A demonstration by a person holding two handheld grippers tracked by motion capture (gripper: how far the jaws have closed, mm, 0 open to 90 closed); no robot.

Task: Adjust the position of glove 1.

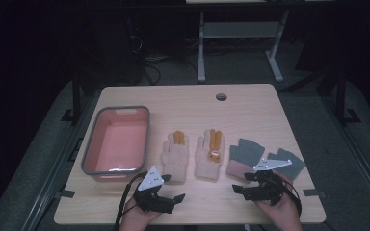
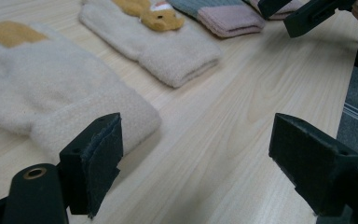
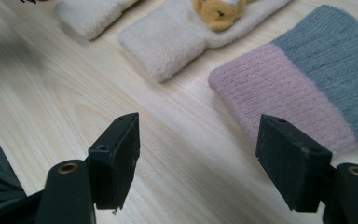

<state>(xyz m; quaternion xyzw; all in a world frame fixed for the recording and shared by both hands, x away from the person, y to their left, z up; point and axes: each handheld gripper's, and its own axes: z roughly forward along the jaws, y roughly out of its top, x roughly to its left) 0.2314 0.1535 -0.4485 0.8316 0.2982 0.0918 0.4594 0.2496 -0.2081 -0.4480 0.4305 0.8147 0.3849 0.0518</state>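
The left hand-held gripper [image 1: 166, 188], jaws wide and empty, sits just below the cuff of the left cream glove [image 1: 175, 155], which lies lengthwise away from it on the surface [image 1: 250, 103], nearer than the right hand-held gripper [image 1: 250, 185], also wide and empty.

Wooden desk [image 1: 250, 103] sat in a pretty dark room, with a small round cable hole [image 1: 221, 96] near its far edge. On the left stood a pink bin [image 1: 117, 140] with a grey rim, nothing visible inside. Right of it lay two cream gloves in a row: the left cream glove [image 1: 175, 157] had an orange patch up top, the right cream glove [image 1: 209, 155] had orange fingers and a little animal figure. Further right were two grey gloves [image 1: 265, 161] with pink cuffs, side by side. At the near edge, the left hand-held gripper [image 1: 169, 187] hovered just below the left cream glove, jaws apart and holding nothing. The right hand-held gripper [image 1: 241, 183] sat just by the grey gloves' cuffs, jaws apart too.
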